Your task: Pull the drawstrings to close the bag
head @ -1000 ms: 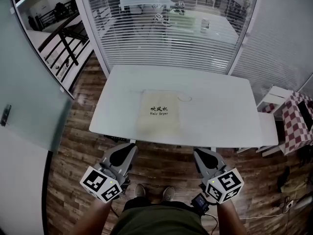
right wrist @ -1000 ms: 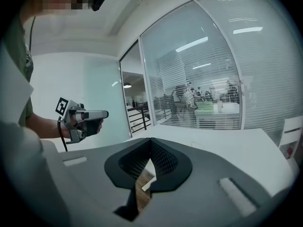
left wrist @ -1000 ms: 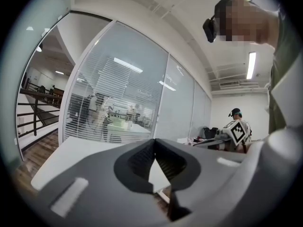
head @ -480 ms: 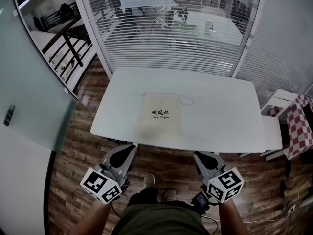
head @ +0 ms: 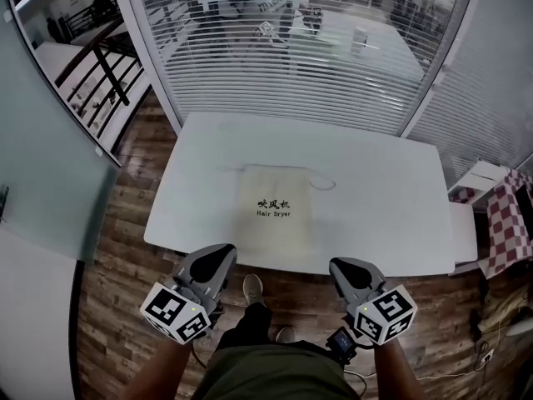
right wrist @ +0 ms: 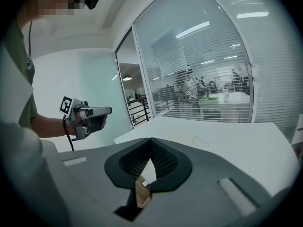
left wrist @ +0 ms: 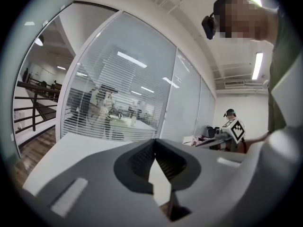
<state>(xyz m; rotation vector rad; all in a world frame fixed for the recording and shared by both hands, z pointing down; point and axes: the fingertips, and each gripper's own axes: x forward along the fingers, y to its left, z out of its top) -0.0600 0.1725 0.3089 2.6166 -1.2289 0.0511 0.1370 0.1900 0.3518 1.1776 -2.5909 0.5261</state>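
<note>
A beige drawstring bag [head: 273,207] with dark print lies flat on the white table [head: 383,207], left of its middle. Its thin drawstring [head: 323,182] loops out from the top right corner. My left gripper [head: 218,252] and right gripper [head: 343,267] are held low near my body, short of the table's near edge and well apart from the bag. Both are shut with nothing between the jaws. The left gripper view shows its tips [left wrist: 154,141] meeting above the table edge. In the right gripper view the tips [right wrist: 150,140] are together too.
Behind the table stands a glass wall with white blinds [head: 291,65]. A frosted glass panel [head: 42,182] and a stair railing [head: 100,73] are at the left. A white seat and checked cloth [head: 508,215] sit at the right. Below me is wooden floor [head: 125,248].
The table and bag have slid lower and nearer in the head view as I step toward them. Both grippers keep their place and stay shut.
</note>
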